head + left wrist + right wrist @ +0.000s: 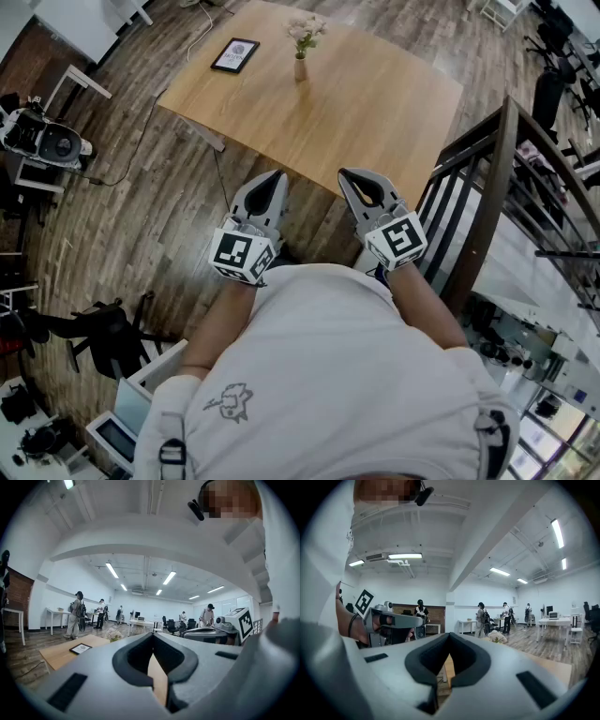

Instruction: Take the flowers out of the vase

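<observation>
A small vase [300, 67] holding pale flowers [307, 31] stands near the far edge of the wooden table [375, 103]. Both grippers are held close to my body at the table's near edge, well short of the vase. My left gripper [275, 176] has its jaws together with nothing between them. My right gripper [349, 174] is likewise shut and empty. In the left gripper view the flowers [114, 633] show small and far, left of the shut left gripper [152, 637]. In the right gripper view the flowers [497, 636] lie to the right of the right gripper [449, 635].
A black framed tablet [234, 54] lies on the table's far left corner. A dark stair railing [487, 187] runs close along the right. Camera gear [42, 136] and a black chair [103, 333] stand on the wood floor at left. Several people [75, 613] stand far back.
</observation>
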`<state>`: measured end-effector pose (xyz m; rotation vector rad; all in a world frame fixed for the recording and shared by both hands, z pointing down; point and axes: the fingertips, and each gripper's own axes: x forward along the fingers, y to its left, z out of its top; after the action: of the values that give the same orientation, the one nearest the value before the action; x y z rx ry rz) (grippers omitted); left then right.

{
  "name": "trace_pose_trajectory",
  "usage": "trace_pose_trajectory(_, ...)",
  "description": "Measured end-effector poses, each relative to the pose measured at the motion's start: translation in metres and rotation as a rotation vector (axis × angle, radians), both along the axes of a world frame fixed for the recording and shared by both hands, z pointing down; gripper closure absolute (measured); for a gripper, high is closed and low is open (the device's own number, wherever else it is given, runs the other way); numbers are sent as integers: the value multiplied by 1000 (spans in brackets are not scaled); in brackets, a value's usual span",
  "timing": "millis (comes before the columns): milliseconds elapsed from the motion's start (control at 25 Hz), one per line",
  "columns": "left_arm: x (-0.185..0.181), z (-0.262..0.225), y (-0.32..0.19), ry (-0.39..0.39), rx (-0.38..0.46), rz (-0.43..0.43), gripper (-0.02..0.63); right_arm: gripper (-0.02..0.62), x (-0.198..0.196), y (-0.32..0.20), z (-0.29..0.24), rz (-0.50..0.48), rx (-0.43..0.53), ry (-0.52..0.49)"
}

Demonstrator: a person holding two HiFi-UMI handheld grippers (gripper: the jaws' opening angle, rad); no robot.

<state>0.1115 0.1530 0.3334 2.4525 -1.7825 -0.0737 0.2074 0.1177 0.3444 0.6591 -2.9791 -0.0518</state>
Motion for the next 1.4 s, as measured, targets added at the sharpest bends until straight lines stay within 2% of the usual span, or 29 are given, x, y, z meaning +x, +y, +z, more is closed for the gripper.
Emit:
trace_pose_trajectory(280, -26, 6, -13, 9, -6, 15, 601, 592, -26, -10, 9, 14, -18, 9)
trace_pose_trajectory(1040, -136, 20, -81, 17, -35, 133, 601, 591, -143, -71, 17, 91, -49, 42)
trace_pose_trajectory(1400, -150, 20, -109, 15, -47, 166, 601, 591, -149, -101, 21, 156, -74, 37)
